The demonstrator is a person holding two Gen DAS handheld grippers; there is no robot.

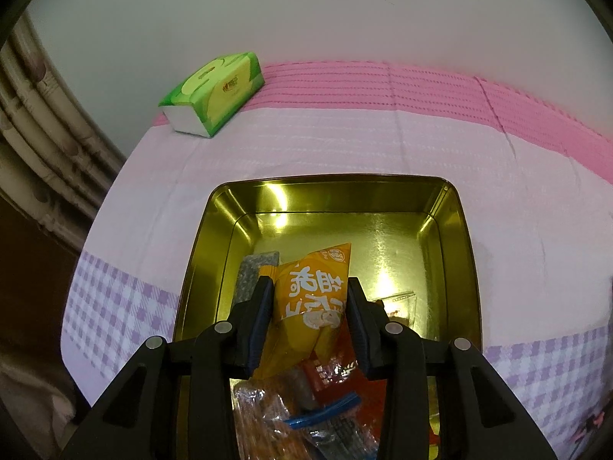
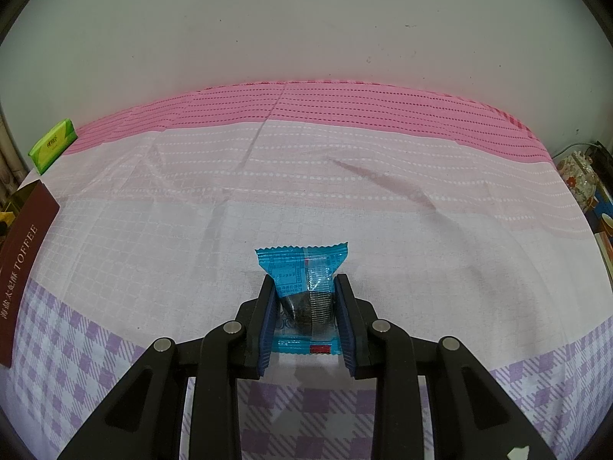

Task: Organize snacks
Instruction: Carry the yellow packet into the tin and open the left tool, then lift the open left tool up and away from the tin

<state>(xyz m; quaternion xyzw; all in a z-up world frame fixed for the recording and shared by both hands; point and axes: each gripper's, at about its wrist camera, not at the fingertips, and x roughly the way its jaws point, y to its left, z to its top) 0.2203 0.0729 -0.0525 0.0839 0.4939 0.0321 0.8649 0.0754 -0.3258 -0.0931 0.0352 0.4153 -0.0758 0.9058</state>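
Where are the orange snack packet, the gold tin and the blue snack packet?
orange snack packet (image 1: 311, 291), left wrist view, printed front.
gold tin (image 1: 329, 183), left wrist view, far rim.
blue snack packet (image 2: 285, 268), right wrist view, upper printed panel.

Green tissue pack (image 1: 213, 94) sat at the far left corner of the surface, on the boundary of the pink stripe and the pale band of the cloth (image 1: 345, 142). Cloth was pink-striped at the back, pale pink mid, purple checks near. Plain off-white wall (image 2: 306, 27) behind. Curtain folds (image 1: 34, 122) hung at left. Floral-patterned item (image 2: 580, 180) at the far right edge, beyond the surface; details unclear.
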